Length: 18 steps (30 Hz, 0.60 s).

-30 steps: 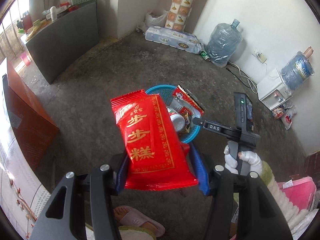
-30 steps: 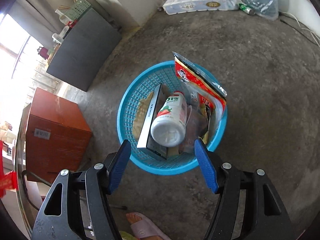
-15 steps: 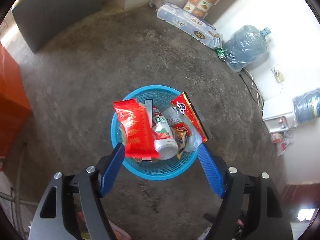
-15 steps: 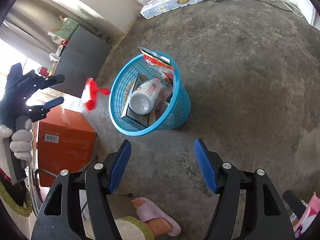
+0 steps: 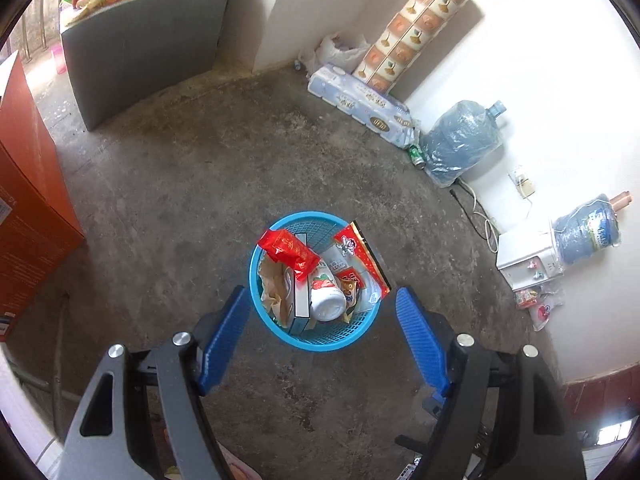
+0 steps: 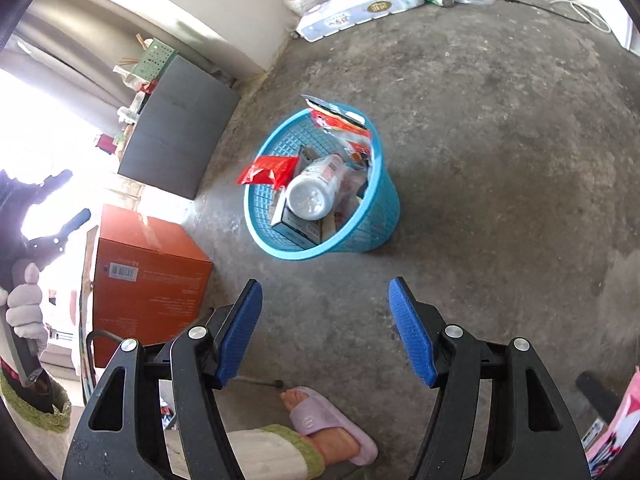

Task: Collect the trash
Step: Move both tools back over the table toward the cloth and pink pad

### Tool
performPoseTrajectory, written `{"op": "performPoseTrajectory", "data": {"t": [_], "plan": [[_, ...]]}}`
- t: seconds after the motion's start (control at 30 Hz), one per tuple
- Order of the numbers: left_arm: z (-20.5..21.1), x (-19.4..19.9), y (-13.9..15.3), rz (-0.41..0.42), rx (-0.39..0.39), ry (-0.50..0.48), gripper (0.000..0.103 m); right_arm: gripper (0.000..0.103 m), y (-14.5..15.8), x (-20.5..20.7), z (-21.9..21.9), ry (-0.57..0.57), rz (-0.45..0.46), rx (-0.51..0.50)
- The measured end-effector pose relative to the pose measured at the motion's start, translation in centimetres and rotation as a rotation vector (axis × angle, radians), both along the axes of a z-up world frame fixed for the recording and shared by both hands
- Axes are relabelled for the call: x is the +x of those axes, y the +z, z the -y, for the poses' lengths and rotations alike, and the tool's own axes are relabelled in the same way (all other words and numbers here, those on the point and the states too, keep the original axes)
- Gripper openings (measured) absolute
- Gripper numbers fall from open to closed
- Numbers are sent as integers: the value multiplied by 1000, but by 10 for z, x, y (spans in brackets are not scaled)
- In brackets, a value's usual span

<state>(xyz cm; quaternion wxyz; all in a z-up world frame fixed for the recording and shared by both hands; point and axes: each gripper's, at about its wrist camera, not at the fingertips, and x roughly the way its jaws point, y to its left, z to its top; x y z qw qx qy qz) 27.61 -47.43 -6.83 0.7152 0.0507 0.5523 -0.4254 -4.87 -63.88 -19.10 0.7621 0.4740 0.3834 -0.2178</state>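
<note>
Left wrist view: my left tongs (image 5: 320, 332) have just been opening and now stand apart, nothing between the pads. Blue basket (image 5: 320, 338) sits on the concrete floor (image 5: 180, 200) below them. Red snack packet (image 5: 289, 251) lies across the basket's far-left rim, partly over a white bottle (image 5: 326, 300) and a flat box (image 5: 301, 304). Right wrist view: my right tongs (image 6: 325, 330) are also spread and empty, held over bare floor near the basket (image 6: 352, 240). An orange carton (image 6: 148, 268) stands to its left.

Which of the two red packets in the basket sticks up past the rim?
The red-and-white snack bag with the cartoon figure, standing tall on the basket's wall side. The plain red packet lies draped over the trash.
</note>
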Motion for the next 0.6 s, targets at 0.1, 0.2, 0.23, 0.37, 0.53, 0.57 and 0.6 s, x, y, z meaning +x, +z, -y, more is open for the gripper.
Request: {"op": "performPoseTrajectory", "data": {"t": [0.1, 0.2, 0.23, 0.37, 0.53, 0.57, 0.6], "plan": [[-49, -10, 31, 40, -48, -12, 73, 63, 15, 10, -10, 40, 28, -20], [-103, -21, 51, 83, -62, -9, 74, 63, 32, 22, -23, 85, 51, -38], [-124, -23, 56, 96, -65, 1, 74, 63, 39, 26, -27, 101, 62, -43], [-215, -28, 70, 174, -56, 101, 74, 65, 68, 48, -47, 175, 100, -81], [-333, -15, 81, 247, -31, 311, 73, 68, 110, 96, -85, 323, 144, -149], [-355, -10, 83, 257, -27, 357, 74, 70, 119, 109, -95, 358, 155, -169], [-376, -5, 84, 265, -21, 401, 74, 71, 129, 122, -106, 396, 170, -189]]}}
